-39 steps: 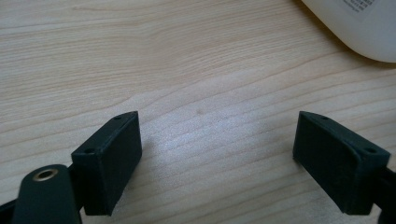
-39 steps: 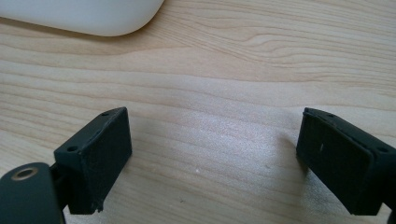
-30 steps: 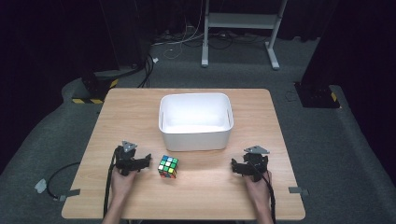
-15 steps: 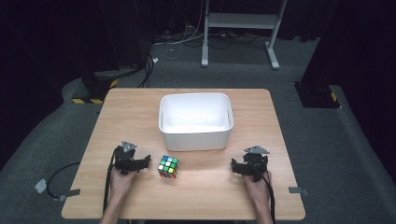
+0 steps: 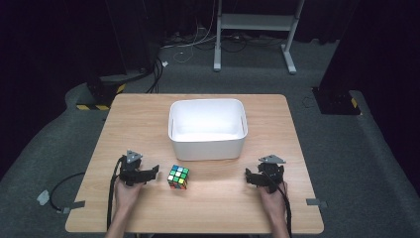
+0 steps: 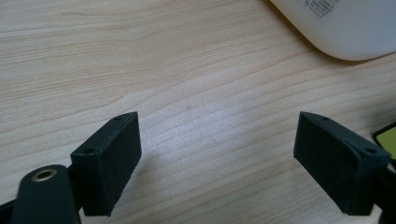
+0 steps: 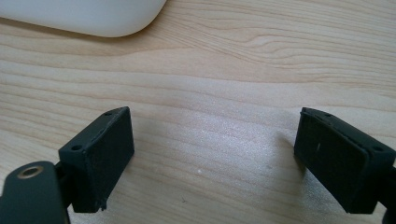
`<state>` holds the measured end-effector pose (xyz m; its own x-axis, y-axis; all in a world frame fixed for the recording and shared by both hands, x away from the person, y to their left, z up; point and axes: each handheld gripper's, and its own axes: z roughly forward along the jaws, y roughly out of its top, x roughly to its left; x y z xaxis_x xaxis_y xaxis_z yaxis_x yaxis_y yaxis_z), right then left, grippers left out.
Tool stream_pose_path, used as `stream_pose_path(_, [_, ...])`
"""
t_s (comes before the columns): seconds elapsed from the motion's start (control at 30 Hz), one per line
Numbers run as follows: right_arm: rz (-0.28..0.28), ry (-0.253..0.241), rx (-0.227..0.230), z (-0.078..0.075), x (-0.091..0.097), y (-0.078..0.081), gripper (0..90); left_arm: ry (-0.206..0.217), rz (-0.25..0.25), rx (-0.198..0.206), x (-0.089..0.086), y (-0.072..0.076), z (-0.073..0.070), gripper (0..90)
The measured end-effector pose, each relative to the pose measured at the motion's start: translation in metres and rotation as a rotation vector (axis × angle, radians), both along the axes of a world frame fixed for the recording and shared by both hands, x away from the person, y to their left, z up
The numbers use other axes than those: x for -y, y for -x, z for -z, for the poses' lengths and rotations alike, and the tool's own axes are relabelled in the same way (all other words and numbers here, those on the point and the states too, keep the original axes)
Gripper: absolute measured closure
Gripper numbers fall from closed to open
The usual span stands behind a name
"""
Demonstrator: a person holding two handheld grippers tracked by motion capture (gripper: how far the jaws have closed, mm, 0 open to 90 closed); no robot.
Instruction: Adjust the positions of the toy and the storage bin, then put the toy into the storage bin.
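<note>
- Rubik's cube (image 5: 178,177) sits on the surface (image 5: 148,119) before the white bin (image 5: 208,128), just beside our left tool (image 5: 153,171); high view shows it whole.
- Left gripper view catches one yellow-green corner (image 6: 386,140).
- Both tools, right tool (image 5: 253,176) too, gape, holding nothing.

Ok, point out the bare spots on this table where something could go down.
Free: the table strip left of the white bin, the strip to its right, and the near edge between the forearms. Tighter: in front of the bin, where the puzzle cube sits close beside the left hand-held gripper; the right hand-held gripper borders the other end.
</note>
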<state>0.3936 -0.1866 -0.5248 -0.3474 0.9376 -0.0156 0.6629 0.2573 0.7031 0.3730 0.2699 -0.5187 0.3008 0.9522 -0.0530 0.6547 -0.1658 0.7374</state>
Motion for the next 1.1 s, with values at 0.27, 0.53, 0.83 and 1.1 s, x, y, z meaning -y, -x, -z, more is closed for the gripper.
stream_pose_path(0.27, [0.001,0.0,0.001,0.0,0.0,0.0,11.9,-0.004,0.023,-0.007,0.003,0.004,-0.003,14.5])
stream_pose_path(0.53, [-0.004,0.001,0.004,0.0,0.0,0.0,12.6,0.015,0.038,0.012,0.003,0.01,-0.009,14.8])
stream_pose_path(0.83, [-0.008,0.002,0.006,0.0,0.0,-0.001,12.7,0.034,0.051,0.006,0.006,0.015,-0.015,14.0])
stream_pose_path(1.1, [-0.009,0.002,0.006,0.0,0.0,-0.001,12.8,0.067,0.073,0.007,0.009,0.022,-0.021,13.8])
